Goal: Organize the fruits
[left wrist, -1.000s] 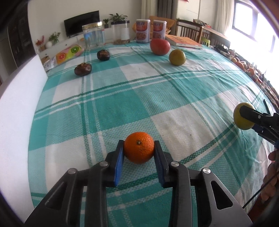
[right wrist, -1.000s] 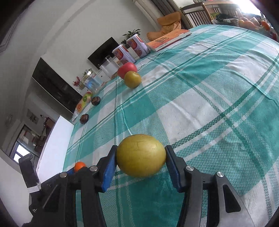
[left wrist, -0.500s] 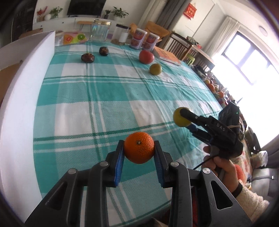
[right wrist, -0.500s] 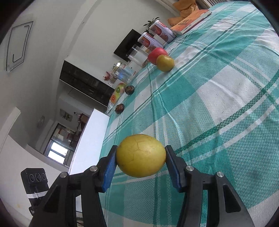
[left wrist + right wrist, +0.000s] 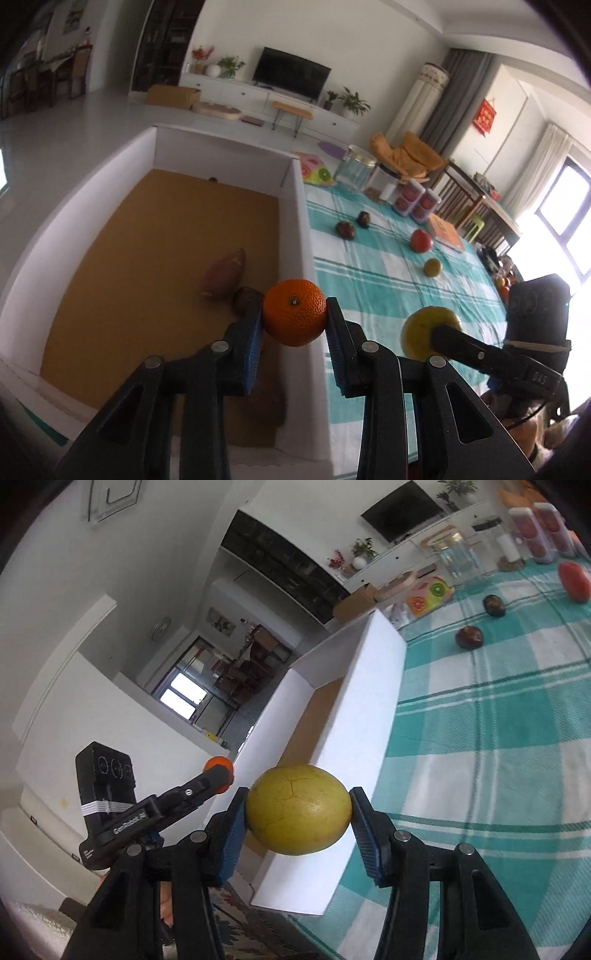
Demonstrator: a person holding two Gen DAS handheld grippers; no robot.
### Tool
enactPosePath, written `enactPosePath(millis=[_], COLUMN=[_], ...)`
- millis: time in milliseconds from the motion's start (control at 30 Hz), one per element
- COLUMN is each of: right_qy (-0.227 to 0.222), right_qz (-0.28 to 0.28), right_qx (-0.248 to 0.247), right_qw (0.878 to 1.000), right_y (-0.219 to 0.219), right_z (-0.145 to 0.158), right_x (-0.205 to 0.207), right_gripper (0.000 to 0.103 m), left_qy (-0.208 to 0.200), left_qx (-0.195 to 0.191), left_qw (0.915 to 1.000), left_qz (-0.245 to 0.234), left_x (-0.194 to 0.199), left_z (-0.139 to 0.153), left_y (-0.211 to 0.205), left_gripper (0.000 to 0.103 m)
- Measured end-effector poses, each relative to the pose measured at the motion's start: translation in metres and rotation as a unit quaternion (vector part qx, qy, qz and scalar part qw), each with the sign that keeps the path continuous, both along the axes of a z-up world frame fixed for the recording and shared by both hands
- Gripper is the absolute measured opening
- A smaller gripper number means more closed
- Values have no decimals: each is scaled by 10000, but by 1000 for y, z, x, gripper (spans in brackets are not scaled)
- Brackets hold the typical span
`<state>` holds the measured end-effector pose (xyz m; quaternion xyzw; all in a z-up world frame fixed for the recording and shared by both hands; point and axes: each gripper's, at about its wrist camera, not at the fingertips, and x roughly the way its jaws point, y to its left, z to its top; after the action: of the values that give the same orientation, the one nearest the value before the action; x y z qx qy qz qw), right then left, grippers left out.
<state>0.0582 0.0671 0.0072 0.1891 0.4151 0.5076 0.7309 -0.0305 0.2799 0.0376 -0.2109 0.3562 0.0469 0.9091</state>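
Observation:
My left gripper [image 5: 294,325] is shut on an orange [image 5: 294,312] and holds it in the air above the right wall of a white box [image 5: 301,221] with a brown floor. A sweet potato [image 5: 224,274] and a dark fruit [image 5: 245,301] lie in the box. My right gripper [image 5: 297,821] is shut on a yellow-green fruit [image 5: 298,809] and holds it above the box's near corner [image 5: 354,716]. The right gripper with its fruit [image 5: 424,332] shows in the left wrist view, just right of the box.
On the teal checked tablecloth [image 5: 369,280] lie two dark fruits [image 5: 346,229], a red fruit [image 5: 421,240] and a small yellow fruit [image 5: 432,267]. Cans [image 5: 417,201], a glass jar [image 5: 354,170] and a book [image 5: 447,232] stand at the far end.
Both grippers have risen and swung left with their fruits, from over the tablecloth to the white box. The box's inside has come into view.

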Motion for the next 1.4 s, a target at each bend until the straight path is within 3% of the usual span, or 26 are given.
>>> enactPosePath(millis=[133, 333, 367, 400, 467, 500, 633, 733, 800, 867, 933, 1033, 1167, 1267, 1400], right_qy=[-455, -865, -989, -1108, -1270, -1356, -1729, -1983, -2193, -2218, -2000, -1542, -1354, -1042, -814], right_qz=[563, 953, 940, 890, 846, 774, 253, -392, -923, -1413, -1991, -2785, -3414, -3672, -3468], right_qx=[-531, -1532, -1700, -1828, -1821, -1809, -1665, -1717, -1949, -2489, -3022, -3440, -3729, -3597, -4014], right_qw=[9960, 9798, 9760, 9728, 9714, 9710, 9704, 9642, 9515, 9321, 9105, 8833, 8521, 8514, 8438], right_y=[78, 145, 150, 152, 150, 144, 102, 46, 5, -38, -84, -159, -228, -246, -238], right_z=[8, -21, -24, -26, -24, -22, -7, -3, -12, -34, -55, -84, -94, -94, -107], right_x=[-10, -24, -27, -30, -32, -31, -27, -21, -12, 4, 23, 44, 46, 50, 57], right_gripper=[53, 54, 54, 55, 60, 70, 87, 100, 103, 103, 103, 103, 103, 103, 103], left_qy=[388, 827, 863, 902, 906, 834, 586, 349, 172, 6, -130, -232, 60, 328, 543], left_qx=[221, 451, 523, 599, 756, 802, 967, 1072, 1039, 991, 955, 849, 616, 633, 1082], left_qw=[9968, 9898, 9884, 9870, 9846, 9847, 9872, 9901, 9930, 9950, 9949, 9910, 9805, 9732, 9708], left_qz=[668, 1068, 1131, 1185, 1293, 1306, 1122, 836, 544, 156, -284, -1009, -1866, -2188, -2069], left_x=[-6, -8, -8, -8, -6, -6, 1, 12, 19, 26, 33, 42, 65, 86, 119], left_z=[-24, -52, -53, -54, -52, -49, -38, -27, -20, -13, -7, -4, -24, -51, -91], left_y=[41, 60, 59, 58, 54, 52, 32, 4, -19, -47, -79, -131, -194, -231, -250], left_gripper=[33, 35, 40, 60, 80, 80, 80, 80, 80, 80, 80, 82, 84, 84, 84])
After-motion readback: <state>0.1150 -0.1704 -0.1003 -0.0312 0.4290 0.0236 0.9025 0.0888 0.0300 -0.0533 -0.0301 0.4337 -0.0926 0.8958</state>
